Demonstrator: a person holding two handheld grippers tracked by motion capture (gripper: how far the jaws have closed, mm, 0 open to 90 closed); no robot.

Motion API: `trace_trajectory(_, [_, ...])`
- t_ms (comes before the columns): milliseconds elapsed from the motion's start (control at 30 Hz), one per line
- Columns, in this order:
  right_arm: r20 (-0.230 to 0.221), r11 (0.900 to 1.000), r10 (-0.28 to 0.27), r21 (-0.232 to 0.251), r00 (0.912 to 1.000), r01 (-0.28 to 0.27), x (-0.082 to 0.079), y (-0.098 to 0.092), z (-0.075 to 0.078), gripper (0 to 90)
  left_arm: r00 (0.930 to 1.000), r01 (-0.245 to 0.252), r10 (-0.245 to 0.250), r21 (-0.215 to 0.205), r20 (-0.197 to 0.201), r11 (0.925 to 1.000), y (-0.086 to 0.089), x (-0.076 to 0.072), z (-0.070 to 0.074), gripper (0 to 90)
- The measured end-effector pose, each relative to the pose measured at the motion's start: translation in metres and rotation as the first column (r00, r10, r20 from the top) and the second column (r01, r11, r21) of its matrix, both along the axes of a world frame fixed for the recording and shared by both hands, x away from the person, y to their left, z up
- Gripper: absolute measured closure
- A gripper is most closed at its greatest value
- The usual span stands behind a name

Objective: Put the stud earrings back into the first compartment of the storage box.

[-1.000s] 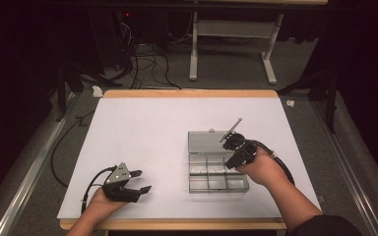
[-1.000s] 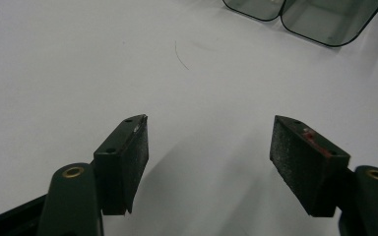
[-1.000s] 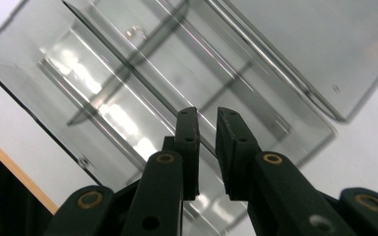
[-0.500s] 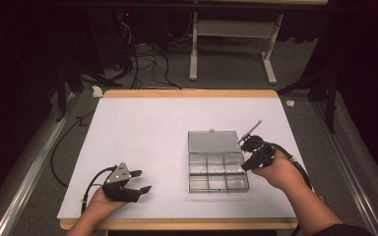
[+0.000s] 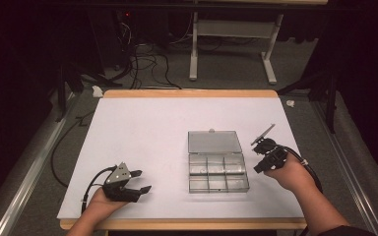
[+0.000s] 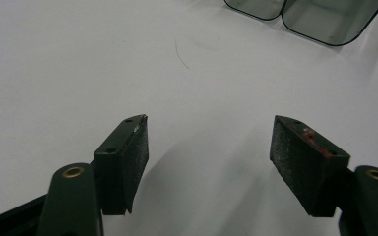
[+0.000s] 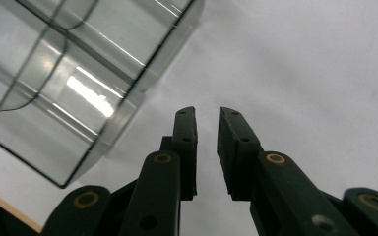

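Note:
A clear plastic compartment box [image 5: 218, 169] lies open on the white table top [image 5: 147, 132], its lid [image 5: 214, 141] folded flat behind it. My right gripper [image 5: 259, 166] hovers just right of the box, off its edge. In the right gripper view its jaws [image 7: 206, 118] stand a narrow gap apart over bare table with nothing between them; they have just been opening a little. The box [image 7: 78, 73] sits up and left of them. My left gripper [image 5: 144, 180] rests at the front left, wide open [image 6: 209, 147] and empty, with the box [image 6: 325, 14] far off.
The table's wooden front edge [image 5: 177, 224] runs close to both hands. Cables [image 5: 142, 69] and a desk frame [image 5: 231, 29] stand on the floor behind the table. Metal rails [image 5: 24, 172] flank its sides.
My right hand has moved right, from over the box's right side to the bare table beside it. The left hand has stayed put.

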State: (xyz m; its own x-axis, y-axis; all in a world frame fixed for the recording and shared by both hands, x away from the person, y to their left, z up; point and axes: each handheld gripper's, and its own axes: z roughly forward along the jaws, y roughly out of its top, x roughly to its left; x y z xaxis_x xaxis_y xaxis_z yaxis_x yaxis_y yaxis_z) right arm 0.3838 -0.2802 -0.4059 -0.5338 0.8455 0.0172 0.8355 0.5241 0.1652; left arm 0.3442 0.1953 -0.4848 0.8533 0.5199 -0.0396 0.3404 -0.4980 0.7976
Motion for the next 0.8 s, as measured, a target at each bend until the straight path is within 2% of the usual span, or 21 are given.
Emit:
trace_trajectory(200, [-0.011,1.0,-0.018,-0.014,0.9998,0.018,0.006,-0.009,-0.012,75.0,1.0,0.0,0.0,0.0,0.0,1.0,0.0,0.0,0.0,31.4])
trace_trajectory(367, [-0.039,0.999,-0.033,-0.023,0.9987,0.032,0.012,-0.014,-0.025,72.5,1.0,-0.001,0.001,0.0,0.001,1.0,0.0,0.0,0.0,31.4])
trace_trajectory(500, [-0.042,0.999,-0.034,-0.036,0.9986,0.032,0.014,-0.015,-0.029,71.0,1.0,0.0,0.0,0.0,0.001,1.0,0.0,0.0,0.0,31.4])
trace_trajectory(533, [-0.048,0.998,-0.054,-0.038,0.9974,0.052,0.014,-0.015,-0.029,71.0,1.0,0.0,0.0,0.0,0.0,1.0,0.0,0.0,0.0,31.4])
trace_trajectory(667, [-0.046,0.999,-0.038,-0.039,0.9982,0.036,0.016,-0.016,-0.032,71.9,1.0,0.0,0.0,0.0,0.001,1.0,0.0,0.0,0.0,31.4])
trace_trajectory(800, [-0.04,0.998,-0.043,-0.04,0.9983,0.041,0.017,-0.016,-0.032,77.0,1.0,-0.001,0.001,0.0,0.001,1.0,0.0,0.0,0.0,31.4])
